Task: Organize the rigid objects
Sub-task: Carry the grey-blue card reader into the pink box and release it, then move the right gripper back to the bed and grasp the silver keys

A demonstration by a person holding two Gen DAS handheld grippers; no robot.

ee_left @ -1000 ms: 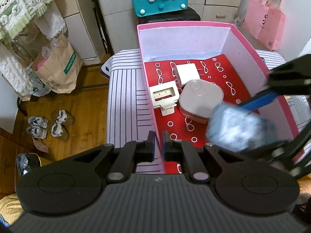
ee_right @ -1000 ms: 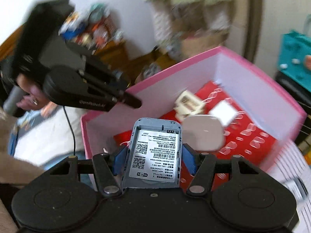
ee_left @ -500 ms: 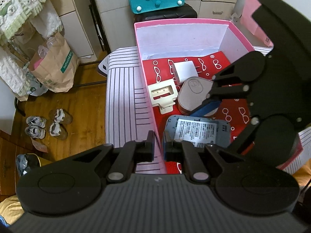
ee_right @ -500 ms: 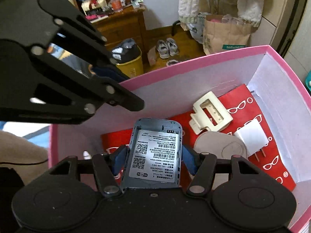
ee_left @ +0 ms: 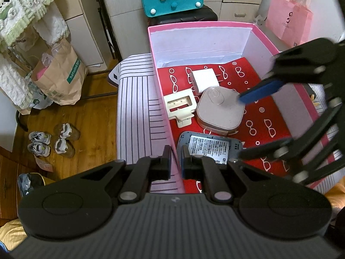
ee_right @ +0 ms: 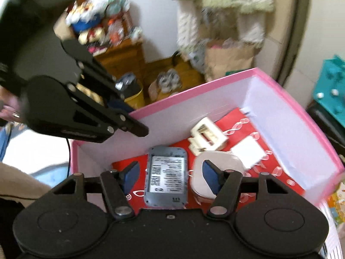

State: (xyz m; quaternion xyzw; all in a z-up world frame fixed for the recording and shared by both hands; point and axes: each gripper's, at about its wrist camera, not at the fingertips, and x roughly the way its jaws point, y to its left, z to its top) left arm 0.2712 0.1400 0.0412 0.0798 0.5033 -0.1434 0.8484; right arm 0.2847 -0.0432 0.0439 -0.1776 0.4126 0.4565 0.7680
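The pink box point(ee_left: 215, 24) sits open on the striped cloth point(ee_left: 133, 108), white walls inside, red glasses-print lining point(ee_left: 265, 116) on its floor. Four things lie in it. The grey device point(ee_right: 166, 177), label side up, lies flat on the lining at the near end, close to the left wall. Just beyond it is the rounded beige case point(ee_left: 220, 112), with the cream clip point(ee_left: 180, 105) beside it against the left wall, and the white plug adapter point(ee_left: 203, 79) further back, its edge meeting the case.

The right gripper point(ee_right: 170, 177) hangs over the grey device with its blue pads point(ee_right: 130, 174) well clear on both sides. Its jaws have just been opening, and the device lies loose between them, released onto the lining. That view is blurred, so finer detail is lost.

The left gripper point(ee_left: 174, 161) is clenched on the box's near-left wall, one finger outside the pink rim, one inside, pinning the wall between them.

Room to move: the right half of the lining is bare, from the case across to the right wall, and a strip at the far end behind the adapter too. The left side is crowded, clip and device both hard by the wall. Outside the box, the striped cloth runs to a rounded edge above the wooden floor point(ee_left: 90, 120).
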